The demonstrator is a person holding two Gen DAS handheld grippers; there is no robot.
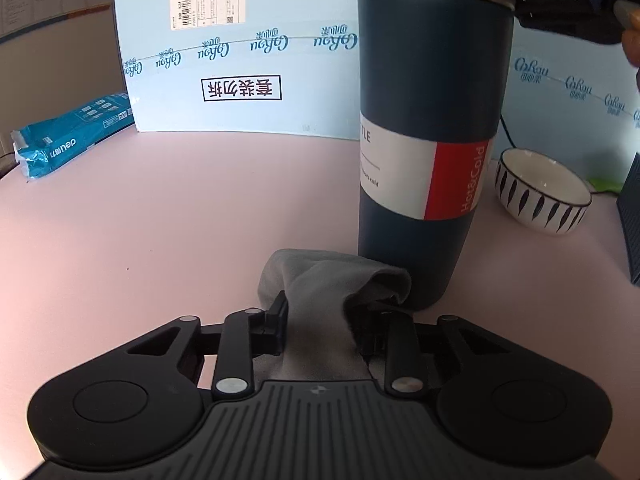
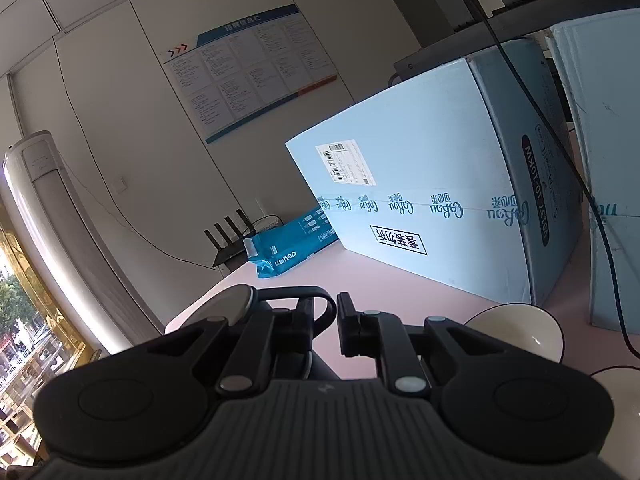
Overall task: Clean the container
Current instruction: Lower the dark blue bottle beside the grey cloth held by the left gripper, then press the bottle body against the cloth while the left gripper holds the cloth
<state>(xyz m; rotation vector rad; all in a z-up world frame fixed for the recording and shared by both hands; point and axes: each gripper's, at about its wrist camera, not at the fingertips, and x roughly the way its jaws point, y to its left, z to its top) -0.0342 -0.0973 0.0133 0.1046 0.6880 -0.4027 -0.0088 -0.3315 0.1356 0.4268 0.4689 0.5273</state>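
A tall dark teal bottle (image 1: 432, 80) with a white and red label stands upright on the pink table (image 1: 160, 220). My left gripper (image 1: 322, 308) is low at the bottle's base, shut on a bunched grey cloth (image 1: 320, 276) that touches the bottle's foot. In the right wrist view I look down past the bottle's grey lid (image 2: 236, 304). The lid's black carry loop (image 2: 326, 304) runs between the fingers of my right gripper (image 2: 326, 318), which is shut on it. The bottle's body below is mostly hidden by the gripper.
A white bowl (image 1: 544, 192) with black leaf marks sits right of the bottle. Pale blue cardboard boxes (image 1: 240, 60) wall off the back. A teal paper pack (image 1: 68, 140) lies at the far left. A dark ribbed object (image 1: 630, 220) is at the right edge. A black cable (image 2: 560, 140) hangs over the boxes.
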